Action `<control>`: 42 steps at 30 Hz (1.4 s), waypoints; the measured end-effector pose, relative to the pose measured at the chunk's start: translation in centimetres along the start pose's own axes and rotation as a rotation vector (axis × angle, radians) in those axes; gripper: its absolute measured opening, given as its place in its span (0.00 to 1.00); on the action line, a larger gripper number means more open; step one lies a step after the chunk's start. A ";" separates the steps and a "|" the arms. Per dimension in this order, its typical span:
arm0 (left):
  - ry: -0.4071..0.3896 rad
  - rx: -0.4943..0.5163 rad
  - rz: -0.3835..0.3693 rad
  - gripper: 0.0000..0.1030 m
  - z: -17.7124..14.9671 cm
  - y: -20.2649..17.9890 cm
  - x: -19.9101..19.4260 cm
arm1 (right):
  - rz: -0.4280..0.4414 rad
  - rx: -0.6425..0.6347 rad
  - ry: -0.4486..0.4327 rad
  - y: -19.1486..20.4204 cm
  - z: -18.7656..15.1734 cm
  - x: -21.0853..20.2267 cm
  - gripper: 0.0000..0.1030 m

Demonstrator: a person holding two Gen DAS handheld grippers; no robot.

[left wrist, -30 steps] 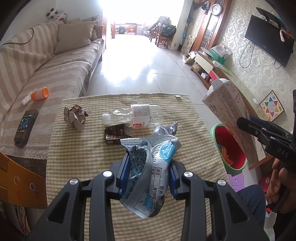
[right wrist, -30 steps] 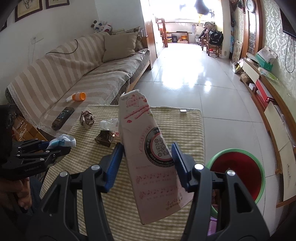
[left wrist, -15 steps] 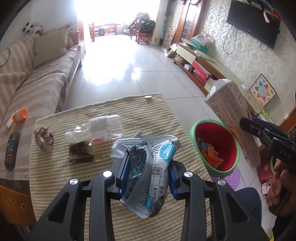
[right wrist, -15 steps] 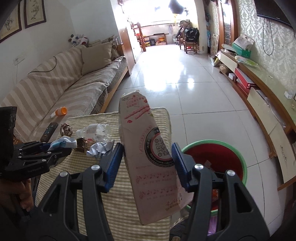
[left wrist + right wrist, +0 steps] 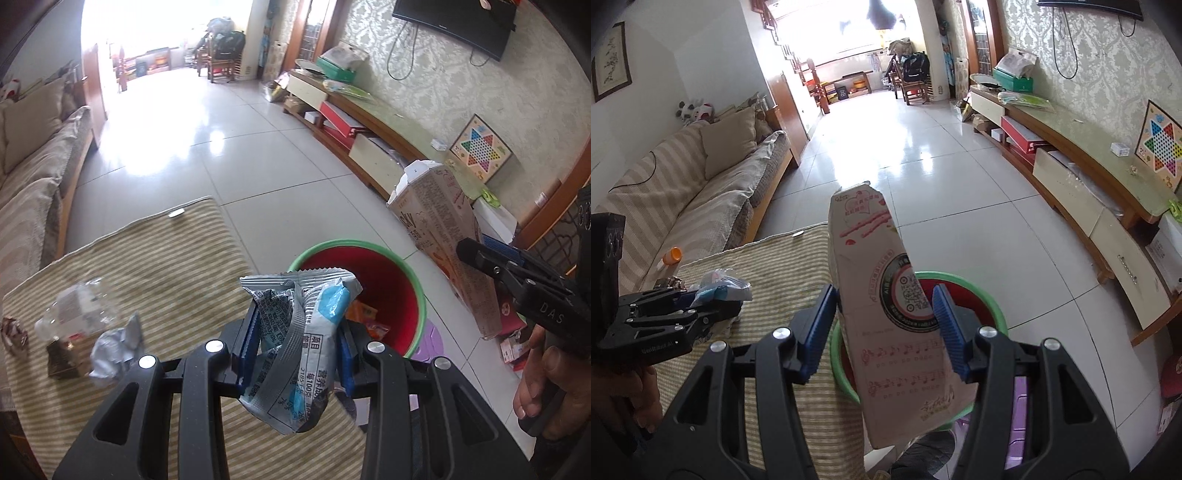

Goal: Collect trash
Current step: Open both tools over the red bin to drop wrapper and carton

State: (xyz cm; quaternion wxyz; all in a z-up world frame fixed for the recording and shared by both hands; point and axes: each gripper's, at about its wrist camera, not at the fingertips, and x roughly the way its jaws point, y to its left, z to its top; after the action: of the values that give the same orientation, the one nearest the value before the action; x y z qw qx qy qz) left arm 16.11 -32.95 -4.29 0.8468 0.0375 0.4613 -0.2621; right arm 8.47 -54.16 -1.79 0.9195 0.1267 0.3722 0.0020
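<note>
My left gripper (image 5: 297,326) is shut on a crumpled grey and blue snack wrapper (image 5: 306,332), held over the table's right edge beside the red bin with a green rim (image 5: 391,284). My right gripper (image 5: 884,325) is shut on a tall pinkish paper carton (image 5: 886,306), tilted above the bin (image 5: 975,291). The carton (image 5: 439,236) and the right gripper (image 5: 480,254) show at the right in the left wrist view. On the striped tablecloth (image 5: 155,266) lie a clear plastic bottle (image 5: 77,310), a brown packet (image 5: 64,356), a foil scrap (image 5: 116,343) and a crumpled wrapper (image 5: 11,330).
The bin holds orange wrappers (image 5: 365,319). A striped sofa (image 5: 683,195) stands left of the table, with an orange-capped bottle (image 5: 670,256) on it. A low TV cabinet (image 5: 1082,177) runs along the right wall. A purple stool (image 5: 428,343) sits by the bin.
Both grippers have swung to the right with their loads, from over the table towards the bin. The bin now lies just ahead of both. Neither grip has changed.
</note>
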 end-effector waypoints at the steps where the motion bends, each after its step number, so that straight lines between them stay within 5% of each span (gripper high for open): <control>1: 0.000 0.007 -0.002 0.32 0.3 -0.5 0.3 | -0.005 0.015 -0.002 -0.8 0.0 0.1 0.51; 12: 0.019 0.010 -0.092 0.32 4.0 -4.0 4.2 | -0.007 0.109 0.013 -4.6 -0.8 2.0 0.51; 26: 0.038 -0.018 -0.145 0.36 4.8 -4.2 6.3 | -0.006 0.130 0.039 -5.4 -1.3 3.2 0.51; 30: 0.000 -0.014 -0.167 0.79 5.3 -4.5 5.6 | -0.014 0.117 0.050 -5.2 -1.1 3.5 0.57; 33: -0.024 -0.037 -0.190 0.85 5.5 -4.2 5.0 | -0.026 0.114 0.044 -4.9 -1.1 3.5 0.76; 42: -0.070 -0.080 -0.181 0.91 5.5 -2.4 3.2 | -0.049 0.083 0.026 -3.8 -0.7 2.9 0.95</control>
State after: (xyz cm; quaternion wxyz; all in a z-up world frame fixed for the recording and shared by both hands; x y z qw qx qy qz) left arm 20.54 -37.97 -3.23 0.8362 -0.0474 0.4429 -0.3198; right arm 9.75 -57.34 -5.17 0.9083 0.1557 0.3867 -0.0344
